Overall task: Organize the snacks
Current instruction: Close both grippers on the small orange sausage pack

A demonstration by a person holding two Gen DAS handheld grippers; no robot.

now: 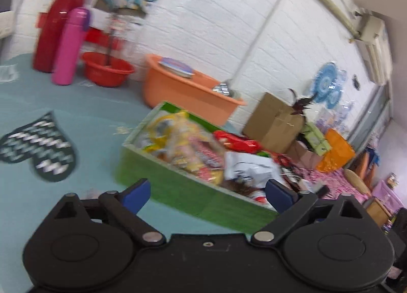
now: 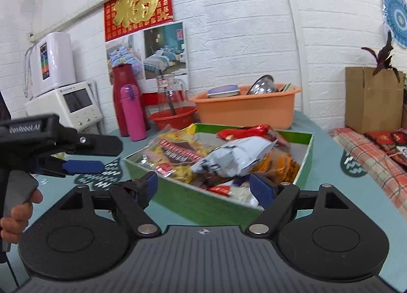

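Observation:
A green box (image 2: 211, 202) full of snack packets stands on the blue-green table; it also shows in the left wrist view (image 1: 162, 181). In it lie a white packet (image 2: 236, 158), a yellow packet (image 2: 178, 150) and a red packet (image 2: 249, 131). The white packet (image 1: 249, 166), yellow packet (image 1: 178, 135) and red packet (image 1: 236, 140) show in the blurred left wrist view too. My right gripper (image 2: 207, 188) is open and empty just in front of the box's near wall. My left gripper (image 1: 207, 195) is open and empty, near the box's front wall; it shows from the side in the right wrist view (image 2: 84, 158), left of the box.
An orange basin (image 2: 244, 108) with dishes, a red bowl (image 2: 173, 119), a pink flask (image 2: 133, 112) and a red thermos (image 2: 122, 97) stand behind the box along the wall. A cardboard box (image 2: 371, 99) and a plaid cloth (image 2: 368, 155) are to the right. Heart-shaped mat (image 1: 38, 145) lies on the left.

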